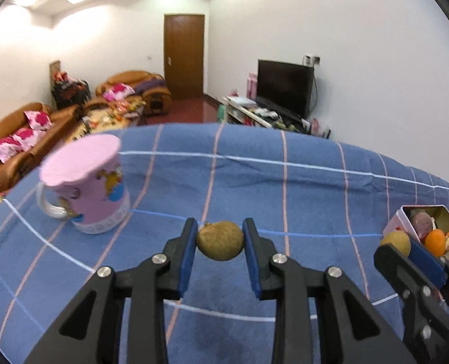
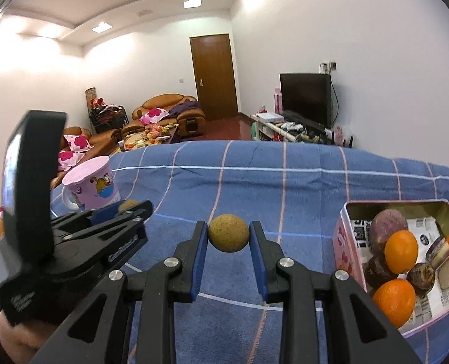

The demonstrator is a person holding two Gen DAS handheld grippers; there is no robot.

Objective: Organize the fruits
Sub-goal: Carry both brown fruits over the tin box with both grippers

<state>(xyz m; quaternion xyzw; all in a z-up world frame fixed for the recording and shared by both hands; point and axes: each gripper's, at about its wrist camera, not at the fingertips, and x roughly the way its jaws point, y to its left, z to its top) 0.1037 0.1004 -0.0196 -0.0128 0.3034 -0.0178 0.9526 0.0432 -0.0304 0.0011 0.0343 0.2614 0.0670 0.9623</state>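
My left gripper is shut on a small brown-green fruit, held just above the blue checked cloth. My right gripper is shut on a second round brown-green fruit. From the right wrist view the left gripper shows at the left with its fruit between the pads. From the left wrist view the right gripper shows at the right with its fruit. A pink tin box at the right holds oranges and several dark purple fruits.
An upside-down pink cartoon mug stands on the cloth at the left, also seen as the mug beyond the left gripper. A hand holds the left gripper's handle. Behind the table are sofas, a TV and a door.
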